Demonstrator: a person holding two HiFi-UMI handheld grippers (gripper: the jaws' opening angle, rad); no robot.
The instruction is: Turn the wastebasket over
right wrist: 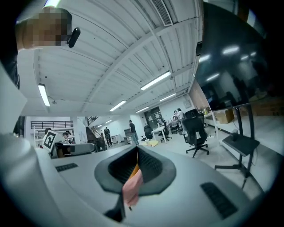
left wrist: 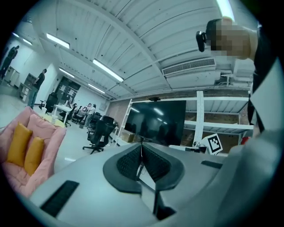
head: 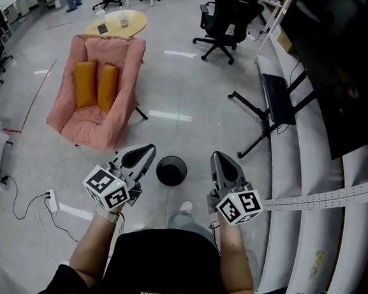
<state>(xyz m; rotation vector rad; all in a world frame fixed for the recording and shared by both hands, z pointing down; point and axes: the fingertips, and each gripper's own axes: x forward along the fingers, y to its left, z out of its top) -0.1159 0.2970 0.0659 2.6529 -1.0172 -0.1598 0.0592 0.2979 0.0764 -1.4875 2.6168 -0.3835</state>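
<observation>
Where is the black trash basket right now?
In the head view the wastebasket stands upright on the floor between the left gripper and the right gripper, with the pink armchair up to its left.

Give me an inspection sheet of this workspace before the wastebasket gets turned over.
Surface: grey floor, glossy, with light reflections.
Job's things: black wastebasket stands upright, mouth up, and shows between the two grippers in the head view; nothing touches it.
Clutter: nothing seen close to the wastebasket.
Grippers: left gripper and right gripper are both shut and hold nothing.
Cables: white power strip with black cables trailing over the floor at the left.
Surroundings: pink armchair with two orange cushions, yellow table, office chairs, dark screen on a stand at the right.
</observation>
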